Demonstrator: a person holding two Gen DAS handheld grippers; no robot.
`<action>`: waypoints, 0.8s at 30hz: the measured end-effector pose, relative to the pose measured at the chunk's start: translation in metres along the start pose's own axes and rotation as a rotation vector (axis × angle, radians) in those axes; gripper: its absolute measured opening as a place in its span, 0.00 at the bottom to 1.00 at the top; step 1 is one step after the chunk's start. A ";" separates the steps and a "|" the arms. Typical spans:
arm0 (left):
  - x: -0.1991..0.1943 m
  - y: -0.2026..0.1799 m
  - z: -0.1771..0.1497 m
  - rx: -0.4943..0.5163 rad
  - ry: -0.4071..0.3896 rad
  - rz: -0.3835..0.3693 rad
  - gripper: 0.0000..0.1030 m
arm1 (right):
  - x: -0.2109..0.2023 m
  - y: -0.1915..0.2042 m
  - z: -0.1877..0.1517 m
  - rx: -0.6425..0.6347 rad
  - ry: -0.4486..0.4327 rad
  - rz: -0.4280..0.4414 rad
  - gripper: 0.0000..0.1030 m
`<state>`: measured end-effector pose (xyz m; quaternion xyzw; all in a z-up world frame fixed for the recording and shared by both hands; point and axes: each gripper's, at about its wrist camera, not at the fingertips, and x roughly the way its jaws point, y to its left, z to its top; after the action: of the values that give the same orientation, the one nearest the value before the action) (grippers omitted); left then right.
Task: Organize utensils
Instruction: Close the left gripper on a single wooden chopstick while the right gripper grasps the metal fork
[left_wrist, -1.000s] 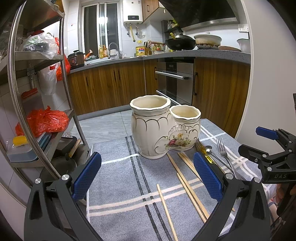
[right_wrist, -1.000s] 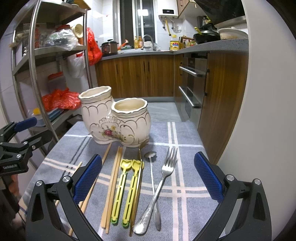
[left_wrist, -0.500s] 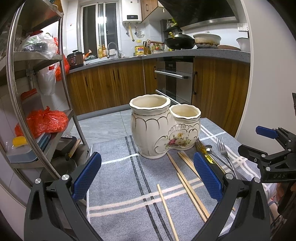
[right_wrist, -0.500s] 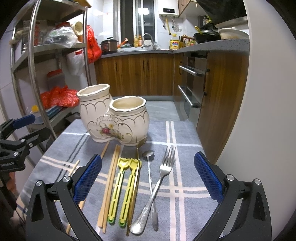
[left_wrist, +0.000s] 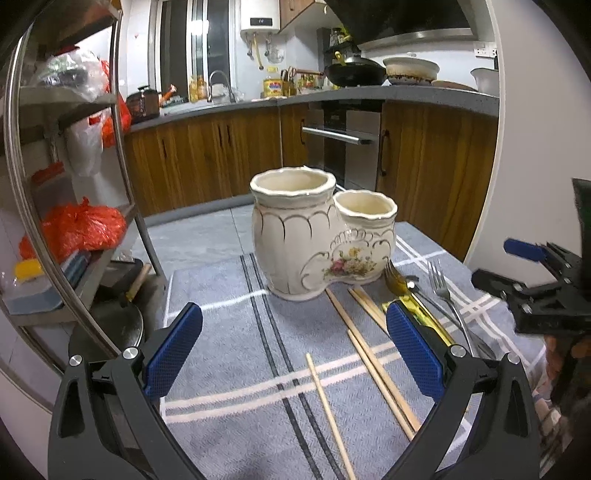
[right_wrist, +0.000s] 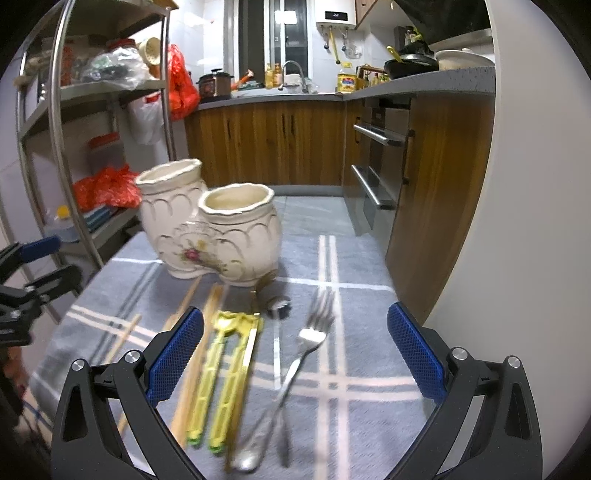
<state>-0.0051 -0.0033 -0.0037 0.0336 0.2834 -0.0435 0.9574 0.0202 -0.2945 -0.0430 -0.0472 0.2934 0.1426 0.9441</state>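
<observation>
A cream double-pot ceramic holder (left_wrist: 317, 236) with a flower print stands on the grey striped cloth (left_wrist: 229, 354); it also shows in the right wrist view (right_wrist: 210, 232). In front of it lie wooden chopsticks (left_wrist: 373, 365), yellow plastic utensils (right_wrist: 225, 373), a metal fork (right_wrist: 295, 365) and a metal spoon (right_wrist: 279, 332). My left gripper (left_wrist: 291, 350) is open and empty above the cloth, short of the holder. My right gripper (right_wrist: 291, 354) is open and empty above the fork and yellow utensils. The right gripper also shows at the right edge of the left wrist view (left_wrist: 532, 273).
A metal shelf rack (left_wrist: 74, 184) with red bags stands left of the table. Wooden kitchen cabinets and an oven (left_wrist: 343, 147) are behind. A white wall (right_wrist: 517, 221) runs close along the table's right side.
My right gripper has moved forward and to the right over the utensils; its view is blurred. My left gripper has barely moved.
</observation>
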 end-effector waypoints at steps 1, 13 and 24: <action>0.001 0.000 -0.002 0.006 0.006 -0.001 0.95 | 0.006 -0.004 0.000 -0.002 0.014 -0.007 0.94; 0.022 -0.015 -0.045 0.068 0.212 -0.032 0.67 | 0.076 -0.028 0.005 0.008 0.223 0.077 0.53; 0.027 -0.020 -0.069 0.036 0.314 -0.050 0.44 | 0.104 -0.038 0.009 0.049 0.305 0.188 0.33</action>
<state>-0.0222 -0.0183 -0.0772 0.0500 0.4294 -0.0664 0.8993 0.1189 -0.3043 -0.0943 -0.0174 0.4396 0.2141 0.8721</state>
